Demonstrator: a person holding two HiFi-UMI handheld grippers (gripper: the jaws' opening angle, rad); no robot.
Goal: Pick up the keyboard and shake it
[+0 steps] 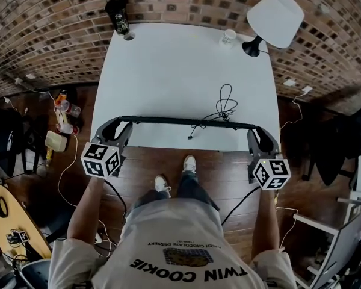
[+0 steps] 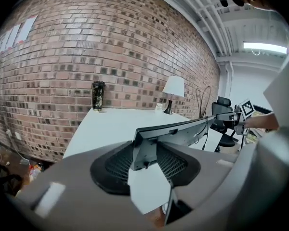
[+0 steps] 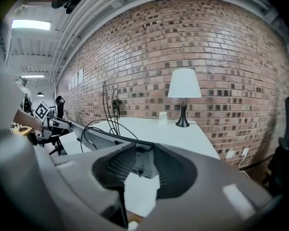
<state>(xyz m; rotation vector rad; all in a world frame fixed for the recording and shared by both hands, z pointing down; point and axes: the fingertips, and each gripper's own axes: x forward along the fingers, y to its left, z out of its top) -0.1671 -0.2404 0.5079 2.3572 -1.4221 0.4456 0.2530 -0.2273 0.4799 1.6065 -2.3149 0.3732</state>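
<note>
A thin black keyboard hangs edge-on over the front edge of the white table, lifted off its surface. Its cable loops down onto the table. My left gripper is shut on the keyboard's left end, and in the left gripper view the gripper has both ribbed pads against the keyboard. My right gripper is shut on the right end. The right gripper view shows the gripper with the keyboard wedged between its pads.
At the table's back stand a black can, a white cup and a lamp. A brick wall rises behind. The person's shoes rest on the wooden floor; clutter lies at left, and a dark chair at right.
</note>
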